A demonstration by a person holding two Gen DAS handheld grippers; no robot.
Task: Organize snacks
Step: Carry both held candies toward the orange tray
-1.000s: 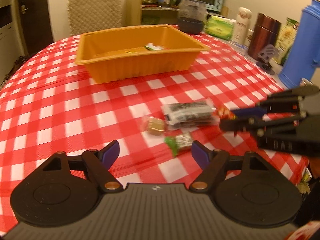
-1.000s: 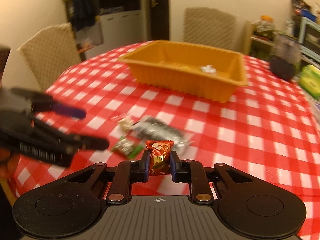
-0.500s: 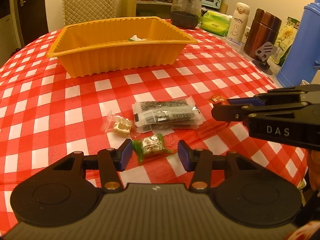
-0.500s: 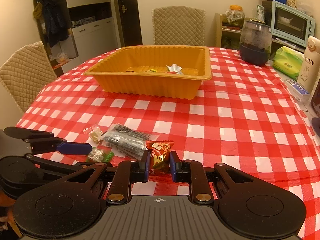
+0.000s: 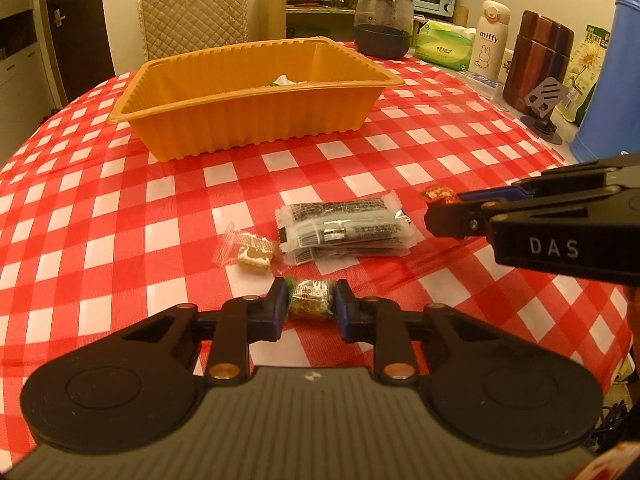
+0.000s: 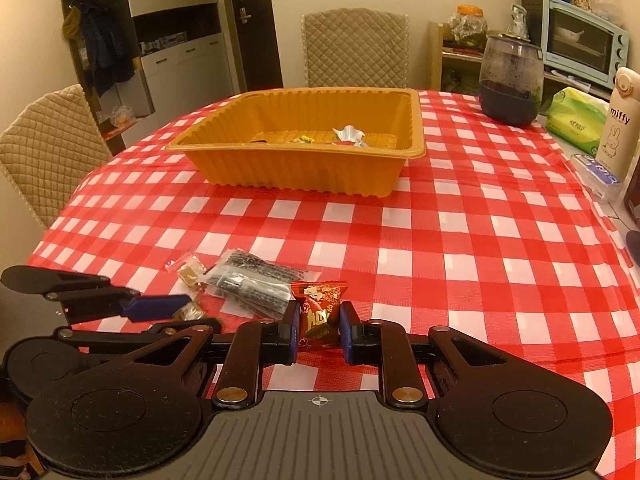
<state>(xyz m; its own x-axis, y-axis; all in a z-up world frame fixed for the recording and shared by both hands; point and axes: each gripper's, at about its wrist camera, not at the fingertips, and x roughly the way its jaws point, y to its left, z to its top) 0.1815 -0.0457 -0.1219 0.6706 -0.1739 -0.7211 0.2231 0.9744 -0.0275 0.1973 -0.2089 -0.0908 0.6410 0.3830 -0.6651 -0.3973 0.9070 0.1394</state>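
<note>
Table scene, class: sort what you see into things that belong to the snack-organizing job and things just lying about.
Belongs to the job:
- orange tray
- red snack packet in right gripper
- green candy in left gripper
- black-printed packets
- clear-wrapped nougat

Lying about:
- tissue pack
- miffy bottle
- toaster oven
- dark glass jar

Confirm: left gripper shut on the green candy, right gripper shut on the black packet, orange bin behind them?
Not quite. The right gripper is shut on the red snack, as the right wrist view shows; the black packet lies loose. The left gripper grips the green candy; the orange bin sits behind.
</note>
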